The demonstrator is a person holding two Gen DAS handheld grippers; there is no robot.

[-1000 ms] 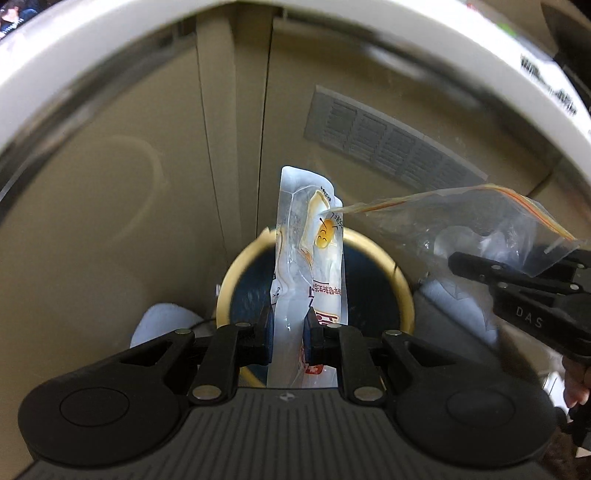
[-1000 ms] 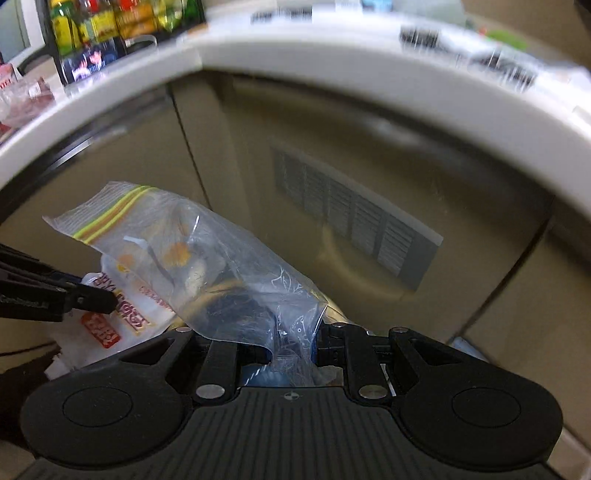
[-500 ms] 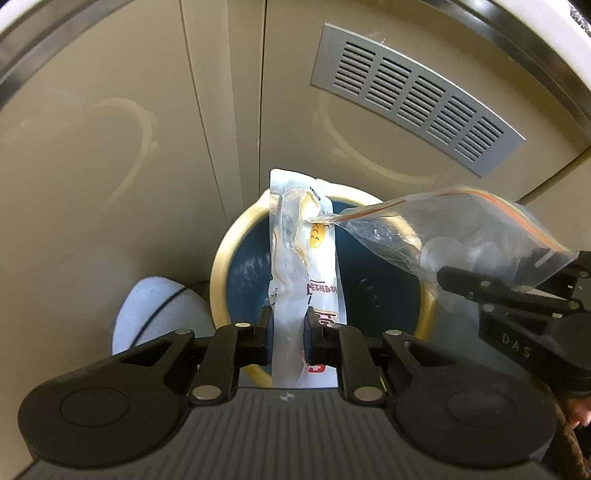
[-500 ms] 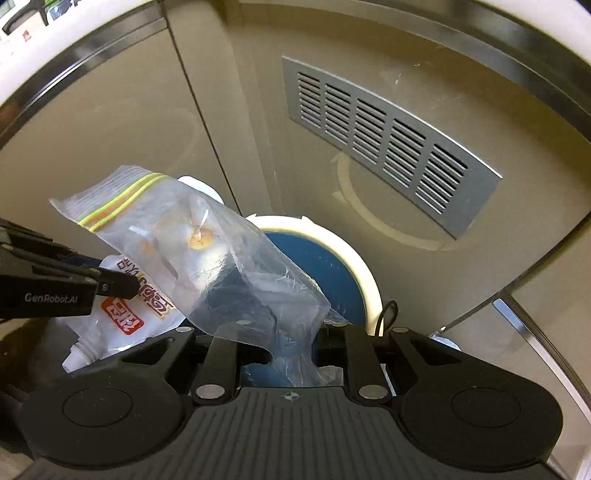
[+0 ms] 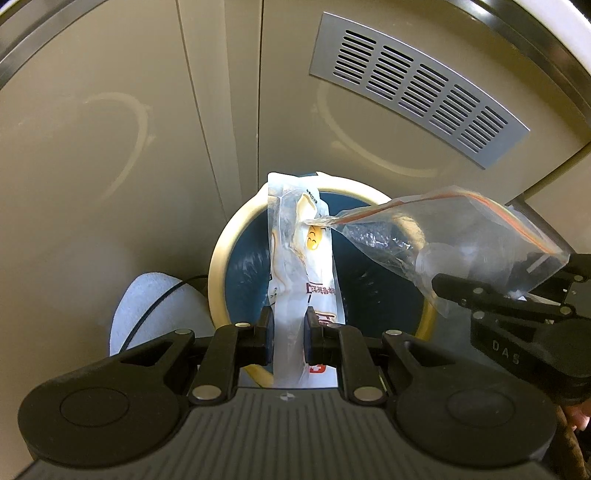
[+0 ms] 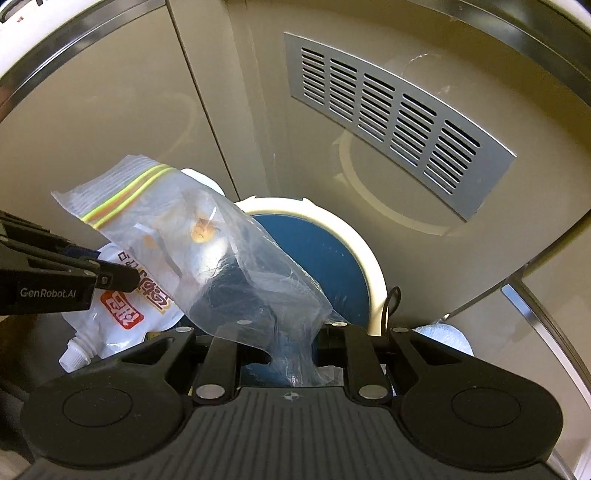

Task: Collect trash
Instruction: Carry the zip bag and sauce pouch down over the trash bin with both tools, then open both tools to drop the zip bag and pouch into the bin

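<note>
A round bin point(image 5: 373, 295) with a cream rim and dark blue inside stands on the floor against beige cabinet doors; it also shows in the right wrist view point(image 6: 332, 254). My left gripper point(image 5: 288, 332) is shut on a white spouted pouch point(image 5: 299, 254) and holds it upright above the bin. The pouch also shows in the right wrist view point(image 6: 129, 306). My right gripper point(image 6: 291, 343) is shut on a clear zip bag point(image 6: 207, 236) with a yellow-green seal, over the bin beside the pouch. The zip bag also shows in the left wrist view point(image 5: 454, 236).
Beige cabinet doors point(image 5: 110, 129) with a grey vent grille point(image 5: 417, 88) stand right behind the bin. A white cloth-like object point(image 5: 147, 310) with a black cable lies on the floor left of the bin. The white counter edge point(image 6: 554, 14) curves overhead.
Both grippers have lowered with their trash from counter height toward the bin; the bin now looks larger and closer. Both grips stay unchanged.
</note>
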